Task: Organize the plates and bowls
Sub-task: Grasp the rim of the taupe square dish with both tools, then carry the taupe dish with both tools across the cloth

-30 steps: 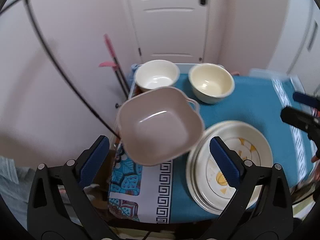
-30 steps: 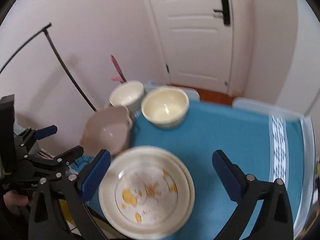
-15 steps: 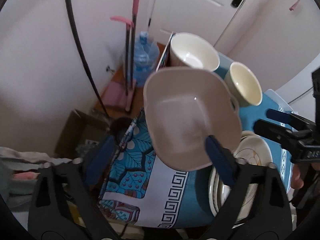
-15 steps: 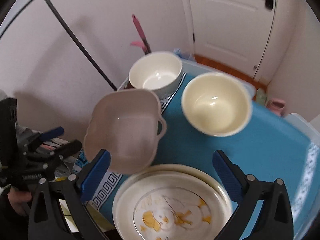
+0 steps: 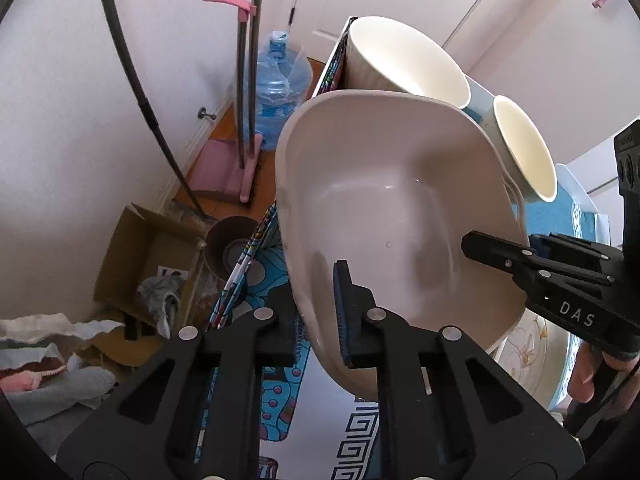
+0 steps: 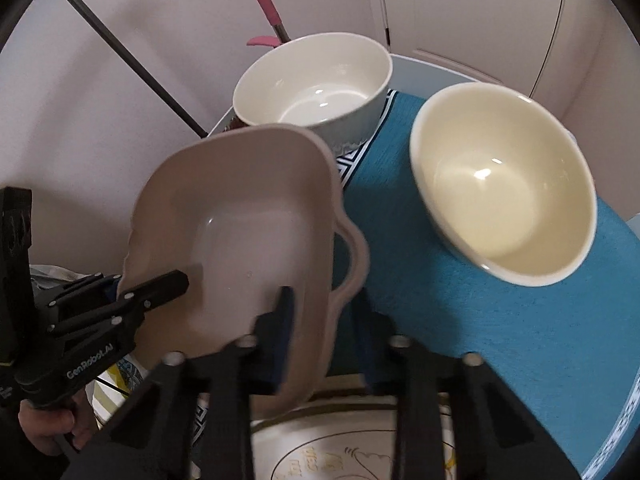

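Blue tablecloth (image 6: pixel 460 300), left edge: my left gripper (image 5: pixel 320 312) and right gripper (image 6: pixel 320 320), jaws just closed, pinch opposite rims of the pink dish (image 6: pixel 256 232); lift level, evenly.

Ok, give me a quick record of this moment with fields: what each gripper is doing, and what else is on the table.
left gripper: shut on the near rim of the pink square dish, jaws just closed
right gripper: shut on the same dish's handle-side rim, jaws just closed
white bowl: behind the dish
cream bowl: on the teal cloth
plates: stacked, partly under the dish
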A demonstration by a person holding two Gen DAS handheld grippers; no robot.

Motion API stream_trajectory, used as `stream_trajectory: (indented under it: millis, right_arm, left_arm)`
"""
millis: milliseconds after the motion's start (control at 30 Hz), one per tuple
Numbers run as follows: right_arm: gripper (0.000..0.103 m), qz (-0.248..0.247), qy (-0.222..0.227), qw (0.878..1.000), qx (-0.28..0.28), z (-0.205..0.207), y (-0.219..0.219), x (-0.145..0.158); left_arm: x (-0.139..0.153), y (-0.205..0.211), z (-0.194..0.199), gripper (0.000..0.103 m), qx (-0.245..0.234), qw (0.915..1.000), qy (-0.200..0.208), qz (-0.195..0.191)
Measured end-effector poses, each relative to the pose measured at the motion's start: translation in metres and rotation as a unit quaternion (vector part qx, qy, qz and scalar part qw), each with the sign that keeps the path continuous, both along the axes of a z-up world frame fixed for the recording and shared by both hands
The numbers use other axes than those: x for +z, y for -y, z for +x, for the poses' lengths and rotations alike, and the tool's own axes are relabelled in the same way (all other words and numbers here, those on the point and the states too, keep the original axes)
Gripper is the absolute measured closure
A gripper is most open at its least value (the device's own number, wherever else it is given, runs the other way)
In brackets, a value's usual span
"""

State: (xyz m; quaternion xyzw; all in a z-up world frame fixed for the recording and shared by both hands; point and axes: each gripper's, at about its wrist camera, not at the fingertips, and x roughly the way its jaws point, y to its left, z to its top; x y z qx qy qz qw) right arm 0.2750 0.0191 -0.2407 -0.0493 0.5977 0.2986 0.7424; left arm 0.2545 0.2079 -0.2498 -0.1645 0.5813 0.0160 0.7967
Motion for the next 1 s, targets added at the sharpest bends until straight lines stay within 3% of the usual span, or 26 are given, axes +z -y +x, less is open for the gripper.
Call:
stream_trajectory:
  millis: [267,500,767,1000]
  right_arm:
    - [0.088,0.009,0.038,0.999,0.01,-0.018,-0.001,0.023]
    - [0.088,0.038,0.092,0.995,-0.005,-0.04,0.035,0.078]
    - [0.088,0.044,0.132,0.988,-0.061,-0.085,0.15,0.14]
    - [0.088,0.017,0.149,0.98,-0.13,-0.117,0.258,0.161]
  left_arm:
    - [0.026,0.01,-0.01,0.091,-0.013,0.9982,0.024,0.053]
    - [0.087,0.043,-0.027,0.091,-0.037,0.9934,0.073,0.08]
    - [0.149,0.129,-0.044,0.091,-0.092,0.9854,0.126,0.068]
    - [0.164,0.234,-0.055,0.091,-0.161,0.9765,0.14,0.031]
